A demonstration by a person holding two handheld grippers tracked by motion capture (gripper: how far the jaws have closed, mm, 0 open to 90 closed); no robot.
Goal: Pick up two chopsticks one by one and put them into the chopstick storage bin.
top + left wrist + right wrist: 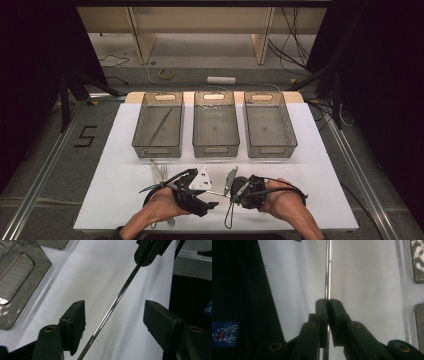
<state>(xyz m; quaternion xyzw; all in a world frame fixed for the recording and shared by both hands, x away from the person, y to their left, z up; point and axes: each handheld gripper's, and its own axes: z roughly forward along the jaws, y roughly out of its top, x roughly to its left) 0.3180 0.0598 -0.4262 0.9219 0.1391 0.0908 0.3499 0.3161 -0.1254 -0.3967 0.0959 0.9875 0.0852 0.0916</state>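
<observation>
The right gripper (327,302) has its jaws pressed together on a thin shiny metal rod (328,270), which runs straight out beyond the jaw tips above the white desk (367,277). In the left gripper view the same rod (117,298) crosses the picture on a slant, its far end clamped in the right gripper (147,252) and its near end, marked with a fine chequered pattern, passing between the pads of the left gripper (113,317). The left gripper's jaws stand partly apart, one pad on each side of the rod and neither touching it. From the high view both grippers sit close together near the desk's front edge (215,225), the left gripper (212,202) facing the right gripper (231,192). A fork (159,170) lies just beyond the left hand. Three grey baskets (216,149) stand in a row farther back
</observation>
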